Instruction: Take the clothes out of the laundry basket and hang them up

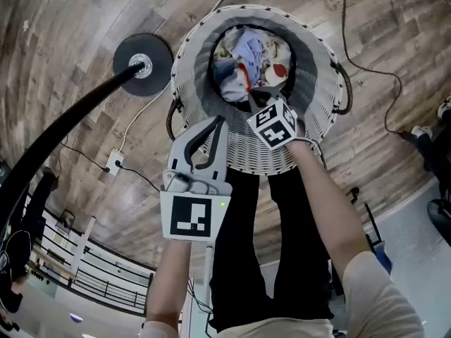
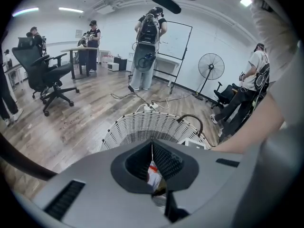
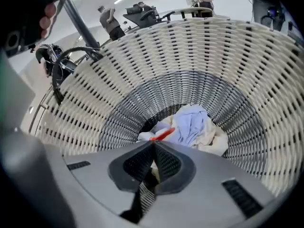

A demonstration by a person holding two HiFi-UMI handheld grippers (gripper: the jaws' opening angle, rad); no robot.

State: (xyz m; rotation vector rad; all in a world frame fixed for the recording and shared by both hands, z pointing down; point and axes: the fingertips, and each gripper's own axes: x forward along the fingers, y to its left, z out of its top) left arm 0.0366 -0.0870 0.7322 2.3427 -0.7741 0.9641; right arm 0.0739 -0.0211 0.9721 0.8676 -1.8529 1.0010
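Two closed grippers over the basket, and nothing plainly caught in either.

I am pressing the jaws of my left gripper (image 2: 152,144) and my right gripper (image 3: 153,145) tight together. I am seeing no cloth between them, though a thin fold could be hiding there. The clothes (image 3: 191,126) are lying crumpled at the bottom of the basket (image 3: 228,61), well below the right tips, and the left gripper is hovering above the basket's near side. I am judging the main risk to be coming away empty, since shut jaws cannot take a garment. A shallow pinch could be slipping free on the way to the black pole (image 1: 70,122), and a snagged piece could be tipping the basket over.
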